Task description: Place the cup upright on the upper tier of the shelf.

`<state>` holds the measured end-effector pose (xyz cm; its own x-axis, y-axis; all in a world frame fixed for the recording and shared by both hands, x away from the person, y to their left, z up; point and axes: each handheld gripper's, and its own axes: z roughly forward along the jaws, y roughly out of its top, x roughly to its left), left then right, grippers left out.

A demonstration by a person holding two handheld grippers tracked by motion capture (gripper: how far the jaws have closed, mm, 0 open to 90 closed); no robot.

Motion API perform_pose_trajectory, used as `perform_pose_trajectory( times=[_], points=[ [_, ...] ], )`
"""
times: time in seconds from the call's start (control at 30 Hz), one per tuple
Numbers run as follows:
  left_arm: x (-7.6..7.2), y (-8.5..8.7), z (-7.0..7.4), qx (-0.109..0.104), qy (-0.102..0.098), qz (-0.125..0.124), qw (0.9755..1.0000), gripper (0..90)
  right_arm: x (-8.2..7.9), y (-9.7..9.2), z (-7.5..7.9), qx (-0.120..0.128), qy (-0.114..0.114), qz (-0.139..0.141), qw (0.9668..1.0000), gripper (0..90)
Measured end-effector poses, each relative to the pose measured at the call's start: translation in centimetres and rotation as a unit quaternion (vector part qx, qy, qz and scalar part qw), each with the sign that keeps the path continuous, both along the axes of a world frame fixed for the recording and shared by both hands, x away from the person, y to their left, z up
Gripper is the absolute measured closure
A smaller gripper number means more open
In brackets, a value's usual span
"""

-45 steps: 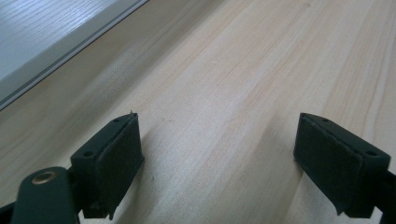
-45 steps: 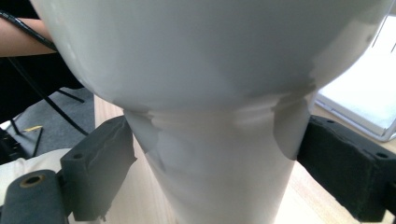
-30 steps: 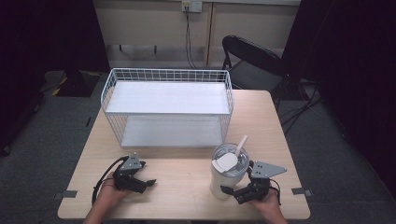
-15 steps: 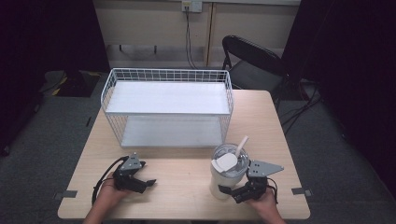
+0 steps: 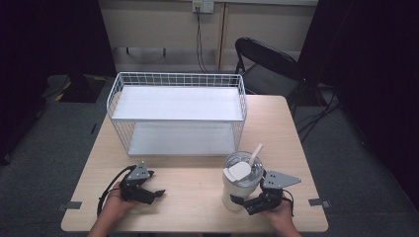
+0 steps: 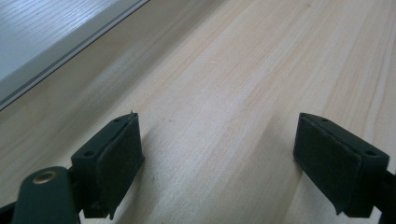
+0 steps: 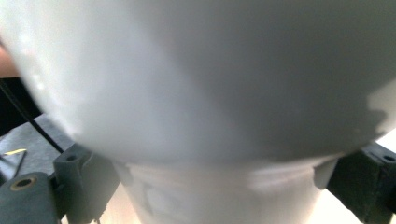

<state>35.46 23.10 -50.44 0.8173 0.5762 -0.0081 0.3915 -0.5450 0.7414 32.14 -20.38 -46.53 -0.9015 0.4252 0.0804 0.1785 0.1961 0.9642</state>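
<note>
A white tumbler (image 5: 240,186) with a clear lid and a straw stands near the table's front right. My right gripper (image 5: 243,205) reaches around its narrow base from the right, held by a hand. In the right gripper view the tumbler (image 7: 210,93) looms close, and the right gripper (image 7: 219,186) has its jaws spread wide, one on each side of the base and close to its wall. My left gripper (image 5: 157,193) rests on the wood at the front left. In its own view the left gripper (image 6: 219,158) is open over bare tabletop.
A white wire two-shelf rack (image 5: 178,79) stands across the back half of the wooden table (image 5: 197,197). Its lower shelf edge (image 6: 56,56) shows in the left gripper view. A black folding chair (image 5: 267,59) stands behind the table's right corner.
</note>
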Motion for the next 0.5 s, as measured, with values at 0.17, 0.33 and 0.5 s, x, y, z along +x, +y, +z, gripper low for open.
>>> perform_pose_trajectory(
  times=[0.17,0.33,0.5],
  points=[
    [0.00,0.00,0.00,0.000,0.000,0.000,1.0000,15.0,0.19,-0.03,0.28,-0.005,-0.003,0.000,1.0000,9.2],
    [0.01,0.01,0.00,0.000,0.000,0.000,1.0000,15.0,0.26,-0.10,0.40,-0.002,0.002,0.002,1.0000,9.4],
    [0.00,-0.01,-0.01,-0.002,0.000,0.001,1.0000,15.1,0.22,-0.27,1.07,0.010,0.000,0.001,1.0000,9.5]
  ],
)
